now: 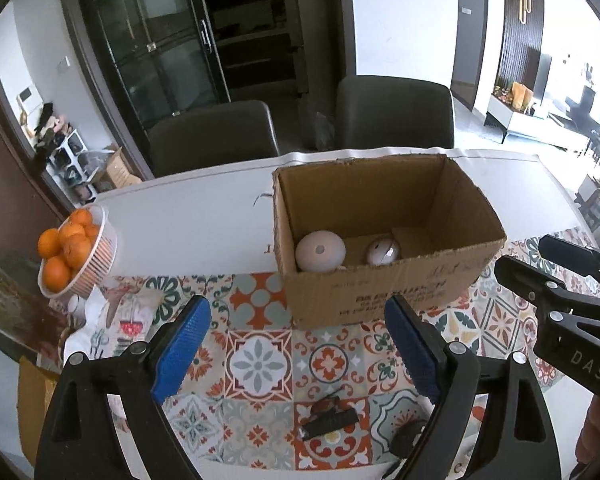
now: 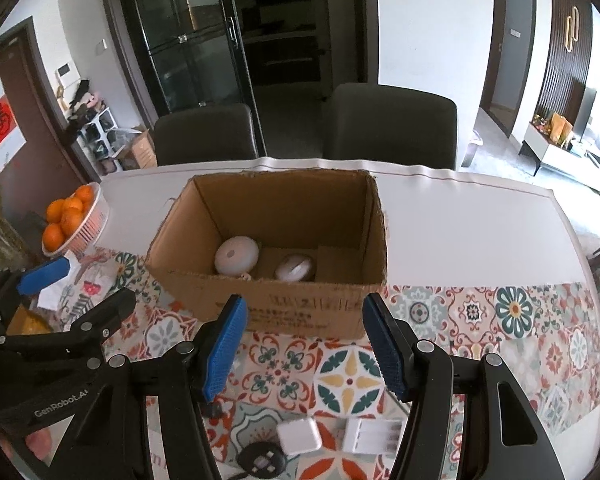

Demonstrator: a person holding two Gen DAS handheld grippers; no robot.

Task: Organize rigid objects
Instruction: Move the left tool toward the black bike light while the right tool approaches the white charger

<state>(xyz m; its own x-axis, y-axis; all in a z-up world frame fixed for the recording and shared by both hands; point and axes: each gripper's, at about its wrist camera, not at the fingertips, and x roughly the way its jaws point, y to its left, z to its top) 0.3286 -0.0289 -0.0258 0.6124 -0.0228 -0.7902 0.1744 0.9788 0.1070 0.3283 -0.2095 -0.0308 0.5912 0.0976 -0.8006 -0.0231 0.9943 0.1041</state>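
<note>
An open cardboard box (image 1: 380,200) (image 2: 284,204) stands on the patterned cloth. Inside it lie a white round device (image 1: 320,250) (image 2: 236,256) and a white mouse-like item (image 1: 383,252) (image 2: 294,268). My left gripper (image 1: 296,312) hangs open and empty in front of the box, above a small black item (image 1: 330,420) and a dark round item (image 1: 406,438). My right gripper (image 2: 304,304) is open too, with nothing between its pads. Below it lie a white cube charger (image 2: 298,436), a white battery holder (image 2: 374,434) and a black round item (image 2: 262,460).
A white bowl of oranges (image 1: 76,252) (image 2: 74,216) sits at the table's left edge, beside a printed cloth or paper (image 1: 116,320). Two dark chairs (image 1: 396,112) stand behind the table. The white tabletop (image 2: 480,232) runs to the right of the box.
</note>
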